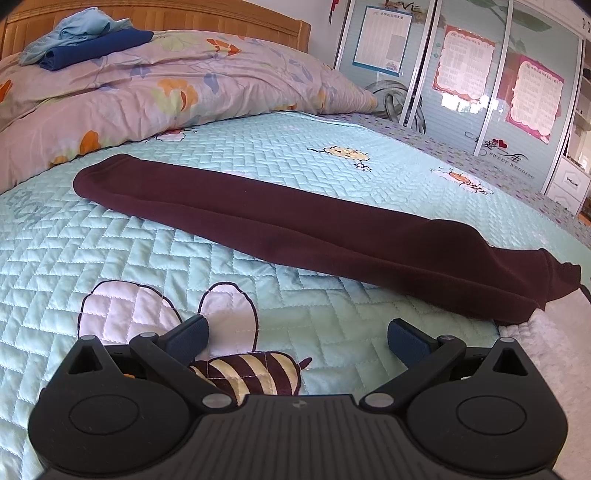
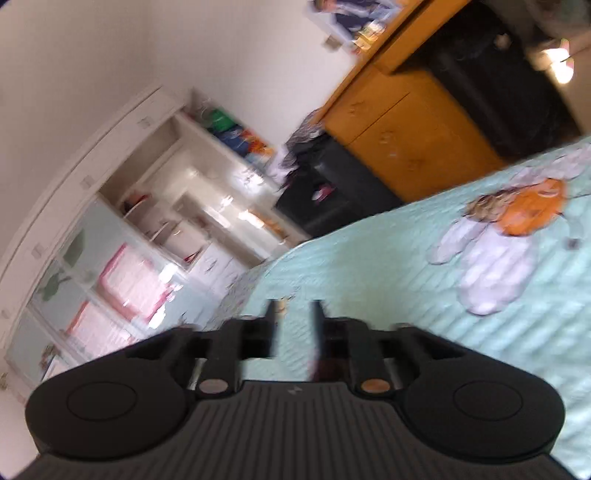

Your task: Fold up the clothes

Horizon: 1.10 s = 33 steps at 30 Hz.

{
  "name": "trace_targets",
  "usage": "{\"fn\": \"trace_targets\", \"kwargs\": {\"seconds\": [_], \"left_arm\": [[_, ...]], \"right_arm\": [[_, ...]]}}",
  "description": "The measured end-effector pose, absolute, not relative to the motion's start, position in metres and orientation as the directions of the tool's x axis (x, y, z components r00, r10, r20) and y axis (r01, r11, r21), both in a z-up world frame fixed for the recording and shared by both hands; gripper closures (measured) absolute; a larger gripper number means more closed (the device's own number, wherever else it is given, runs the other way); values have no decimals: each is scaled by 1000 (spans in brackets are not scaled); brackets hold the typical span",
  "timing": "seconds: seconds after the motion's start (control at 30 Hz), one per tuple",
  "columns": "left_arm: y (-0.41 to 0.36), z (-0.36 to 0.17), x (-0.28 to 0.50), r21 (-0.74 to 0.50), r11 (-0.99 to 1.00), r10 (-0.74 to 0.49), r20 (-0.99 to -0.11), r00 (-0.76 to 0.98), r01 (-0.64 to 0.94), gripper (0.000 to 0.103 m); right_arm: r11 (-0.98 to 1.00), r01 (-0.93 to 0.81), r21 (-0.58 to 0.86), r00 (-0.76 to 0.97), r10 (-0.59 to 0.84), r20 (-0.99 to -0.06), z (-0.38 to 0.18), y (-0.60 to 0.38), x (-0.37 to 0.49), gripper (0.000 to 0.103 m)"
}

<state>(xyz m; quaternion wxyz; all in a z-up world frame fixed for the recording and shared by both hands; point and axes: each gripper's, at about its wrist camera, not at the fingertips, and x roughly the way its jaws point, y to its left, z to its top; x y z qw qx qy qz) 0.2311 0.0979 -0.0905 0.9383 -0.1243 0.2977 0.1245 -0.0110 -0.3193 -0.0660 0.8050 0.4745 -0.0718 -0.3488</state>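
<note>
left gripper point(image 1: 297, 338) wide open above the bed cover point(image 1: 110, 236), empty. dark red garment point(image 1: 295, 225) folded into a long strip on the bed, from 10 o'clock to 4 o'clock. right gripper point(image 2: 294, 325) partly open, nothing between fingers, over bed cover edge; view blurred.

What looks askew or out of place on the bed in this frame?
The dark maroon garment, folded into a long narrow strip, lies diagonally across the pale green quilted bedspread, and its near right end overhangs the bed's edge. A crumpled light blue cloth sits unfolded on a folded navy item atop the floral duvet.
</note>
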Motion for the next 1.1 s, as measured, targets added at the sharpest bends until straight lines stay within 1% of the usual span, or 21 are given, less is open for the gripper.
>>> {"fn": "trace_targets", "kwargs": {"seconds": [0.03, 0.1, 0.17, 0.23, 0.27, 0.3, 0.37, 0.47, 0.63, 0.67, 0.7, 0.73, 0.77, 0.8, 0.83, 0.87, 0.97, 1.03, 1.1], "left_arm": [[98, -90, 231, -162, 938, 158, -588, 793, -307, 1], [100, -90, 229, -176, 936, 152, -584, 798, -306, 1], [100, -90, 229, -179, 935, 150, -583, 799, -307, 1], [99, -90, 229, -173, 936, 153, -585, 797, -307, 1], [98, -90, 230, -169, 936, 156, -586, 795, -308, 1], [97, -90, 230, -166, 937, 157, -587, 794, -308, 1], [98, -90, 229, -166, 937, 157, -587, 794, -308, 1], [99, -90, 228, -178, 935, 152, -582, 799, -307, 1], [98, -90, 228, -177, 935, 152, -583, 798, -307, 1], [98, -90, 228, -179, 935, 151, -582, 799, -307, 1], [98, -90, 227, -180, 934, 150, -582, 799, -307, 1], [98, -90, 227, -182, 934, 150, -581, 800, -307, 1], [98, -90, 227, -182, 934, 150, -581, 800, -307, 1], [98, -90, 226, -183, 934, 149, -581, 800, -307, 1], [98, -90, 227, -183, 934, 149, -581, 800, -307, 1], [99, -90, 227, -183, 934, 149, -581, 800, -307, 1], [100, -90, 227, -184, 934, 148, -581, 800, -306, 1], [100, -89, 227, -185, 934, 147, -581, 801, -306, 1], [100, -89, 228, -181, 934, 150, -582, 799, -307, 1]], "right_arm": [[266, 491, 829, 743, -625, -239, -73, -319, -16, 38], [166, 469, 868, 744, -603, -287, -94, -315, -22, 37], [170, 458, 872, 751, -599, -278, -104, -299, -21, 38], [193, 493, 849, 744, -599, -296, -103, -285, -14, 38], [194, 509, 839, 743, -592, -314, -101, -284, -7, 37], [195, 525, 828, 741, -585, -331, -99, -283, -1, 31], [195, 555, 809, 738, -564, -371, -97, -290, 13, 28], [139, 553, 821, 730, -556, -397, -100, -310, 29, 28], [48, 527, 849, 701, -589, -402, -106, -313, 27, 28], [41, 528, 848, 694, -596, -403, -108, -311, 24, 32], [26, 526, 850, 683, -608, -404, -110, -309, 21, 43], [-2, 517, 856, 668, -624, -405, -113, -307, 17, 49], [-21, 506, 862, 663, -630, -404, -118, -308, 14, 60], [-34, 500, 865, 664, -627, -408, -123, -310, 12, 79], [-47, 501, 864, 666, -617, -420, -129, -313, 9, 89], [-53, 497, 866, 671, -609, -422, -133, -314, 7, 95], [-36, 457, 889, 697, -606, -383, -132, -310, -2, 93], [-25, 463, 886, 690, -617, -378, -128, -306, -4, 93], [25, 473, 881, 688, -636, -351, -119, -300, -2, 93]]}}
